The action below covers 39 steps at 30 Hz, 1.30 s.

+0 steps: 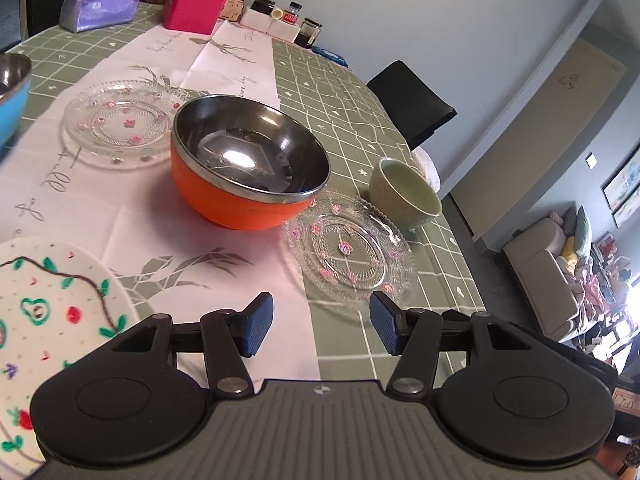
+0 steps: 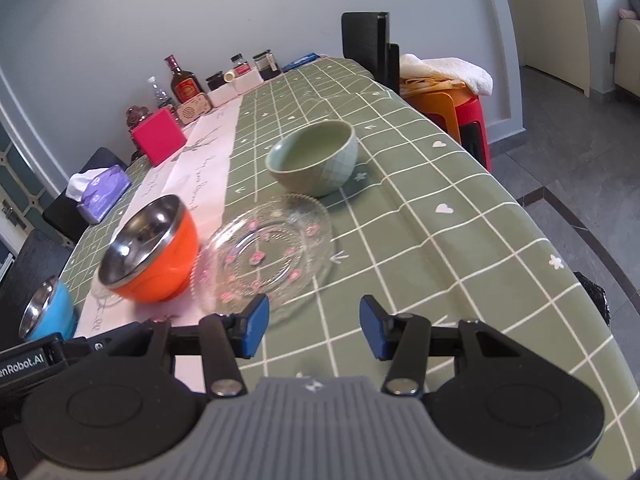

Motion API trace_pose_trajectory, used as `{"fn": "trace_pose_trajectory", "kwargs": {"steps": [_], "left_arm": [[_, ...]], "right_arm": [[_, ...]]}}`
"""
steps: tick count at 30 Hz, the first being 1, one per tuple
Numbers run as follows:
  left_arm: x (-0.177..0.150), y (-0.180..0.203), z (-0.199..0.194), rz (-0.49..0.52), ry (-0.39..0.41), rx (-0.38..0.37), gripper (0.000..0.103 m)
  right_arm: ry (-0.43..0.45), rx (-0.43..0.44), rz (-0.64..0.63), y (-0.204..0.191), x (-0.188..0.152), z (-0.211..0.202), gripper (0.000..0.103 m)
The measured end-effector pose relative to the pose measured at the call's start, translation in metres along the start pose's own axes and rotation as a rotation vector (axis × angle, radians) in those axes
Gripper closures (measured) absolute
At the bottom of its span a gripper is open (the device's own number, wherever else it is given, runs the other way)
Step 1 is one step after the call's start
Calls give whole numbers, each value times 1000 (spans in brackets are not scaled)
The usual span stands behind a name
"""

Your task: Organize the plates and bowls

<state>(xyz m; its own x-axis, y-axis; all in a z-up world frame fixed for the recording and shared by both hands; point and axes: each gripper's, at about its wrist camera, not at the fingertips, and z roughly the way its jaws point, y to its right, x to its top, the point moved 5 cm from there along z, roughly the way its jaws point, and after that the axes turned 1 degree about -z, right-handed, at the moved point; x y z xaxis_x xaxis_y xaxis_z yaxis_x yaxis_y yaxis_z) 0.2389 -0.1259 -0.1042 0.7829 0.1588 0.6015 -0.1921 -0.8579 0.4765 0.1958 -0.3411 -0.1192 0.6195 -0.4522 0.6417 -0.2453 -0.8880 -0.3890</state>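
An orange bowl with a steel inside [image 1: 248, 164] [image 2: 150, 250] stands mid-table. A clear glass plate with pink flowers [image 1: 352, 250] [image 2: 266, 254] lies just to its right, and a green ceramic bowl [image 1: 404, 192] [image 2: 314, 158] stands behind that plate. A second glass plate [image 1: 120, 124] lies left of the orange bowl. A blue bowl [image 1: 12, 96] [image 2: 50, 312] is at the far left, and a white painted plate [image 1: 48, 320] is at the near left. My left gripper [image 1: 322, 328] is open and empty before the near glass plate. My right gripper [image 2: 314, 326] is also open and empty.
A purple tissue pack [image 1: 98, 6], a pink box [image 1: 194, 4], bottles and jars [image 1: 276, 12] line the far end of the green checked tablecloth [image 2: 420, 240]. Black chairs [image 1: 412, 100] and a red stool [image 2: 460, 116] stand beside the table. The table's right edge drops to the floor.
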Motion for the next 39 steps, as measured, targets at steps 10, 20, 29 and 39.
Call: {"fn": "trace_pose_trajectory", "kwargs": {"steps": [10,20,29,39], "left_arm": [[8,-3,38,-48,19,71,39],[7,-4,57,-32,17,66,80],[0,5,49,-27,-11,61,88],[-18,10,35,-24,-23,47,84]], "right_arm": [[-61,23,32,6,13,43,54],[-63,74,33,-1,15,63,79],[-52,62,54,4,10,53,94],[-38,44,55,11,-9,26,90]]}}
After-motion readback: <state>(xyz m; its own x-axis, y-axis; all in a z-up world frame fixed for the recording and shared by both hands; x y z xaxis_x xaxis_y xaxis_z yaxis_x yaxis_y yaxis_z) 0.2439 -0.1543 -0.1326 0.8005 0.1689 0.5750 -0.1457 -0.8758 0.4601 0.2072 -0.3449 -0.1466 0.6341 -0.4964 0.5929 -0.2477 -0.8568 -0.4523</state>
